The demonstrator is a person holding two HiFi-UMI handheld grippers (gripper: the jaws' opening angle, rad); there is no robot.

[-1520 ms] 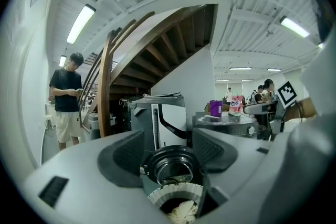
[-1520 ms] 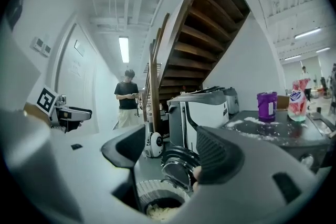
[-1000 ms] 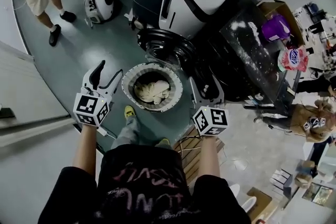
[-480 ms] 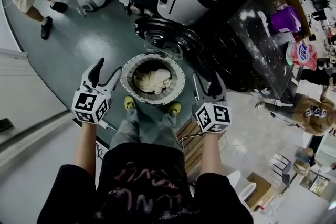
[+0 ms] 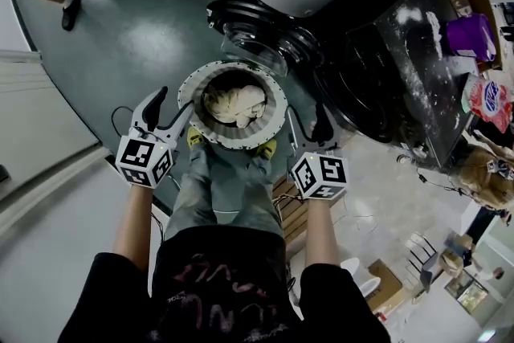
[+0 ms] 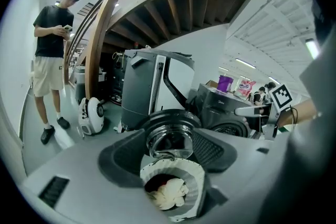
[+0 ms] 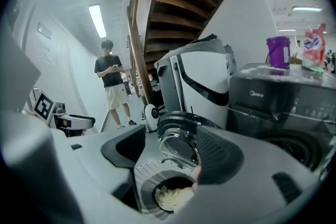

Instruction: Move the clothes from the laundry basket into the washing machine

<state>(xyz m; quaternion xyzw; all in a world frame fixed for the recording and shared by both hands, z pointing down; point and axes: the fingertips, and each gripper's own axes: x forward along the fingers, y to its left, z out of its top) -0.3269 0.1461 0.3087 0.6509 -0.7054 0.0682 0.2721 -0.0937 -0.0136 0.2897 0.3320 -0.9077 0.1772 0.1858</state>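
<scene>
The left gripper point(image 5: 167, 110) is just beside the basket point(image 5: 189, 84), at its 9 o'clock. The right gripper point(image 5: 312, 132) is at its 4 o'clock. Both jaws stand wide apart and hold nothing. The clothes point(image 5: 234, 104) lie inside the basket, between the two grippers and untouched. The washer door point(image 5: 255, 44) stands open at 12 o'clock.

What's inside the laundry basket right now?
A cream bundle of clothes lies in the laundry basket. Anything beneath the bundle is covered.
</scene>
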